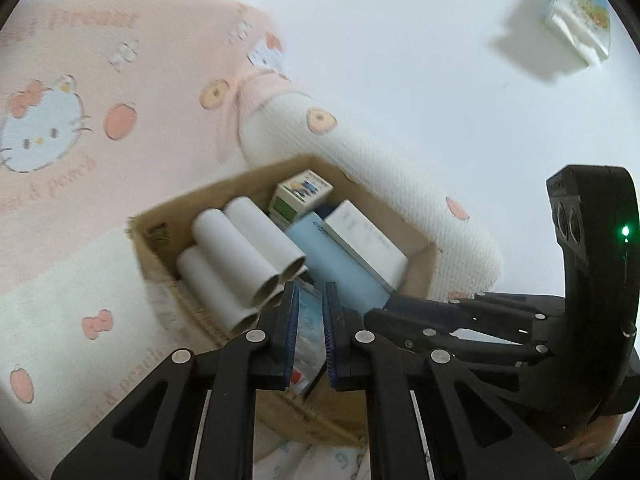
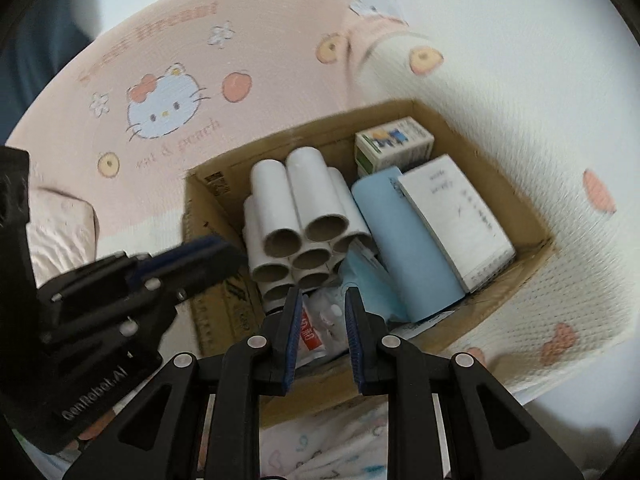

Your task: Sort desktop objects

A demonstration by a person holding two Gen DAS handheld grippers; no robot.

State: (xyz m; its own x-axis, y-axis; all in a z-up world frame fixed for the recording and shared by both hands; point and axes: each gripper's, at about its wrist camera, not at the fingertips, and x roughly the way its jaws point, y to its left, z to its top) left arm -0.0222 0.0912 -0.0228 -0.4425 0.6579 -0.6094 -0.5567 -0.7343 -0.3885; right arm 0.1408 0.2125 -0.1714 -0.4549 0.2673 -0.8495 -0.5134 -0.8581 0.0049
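Hovering right gripper [image 2: 322,304] above cardboard box [image 2: 516,204], empty.

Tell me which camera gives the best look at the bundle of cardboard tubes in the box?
The right wrist view: the tube bundle lies nearly centred there, its open ends facing the camera, so each tube can be made out. The left wrist view catches the same tubes more from the side, with the lowest ends hidden behind a gripper finger.

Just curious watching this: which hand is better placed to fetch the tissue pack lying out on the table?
Probably the right gripper. The tissue pack lies far right in the left gripper's view, beyond the right one, so it seems nearer.
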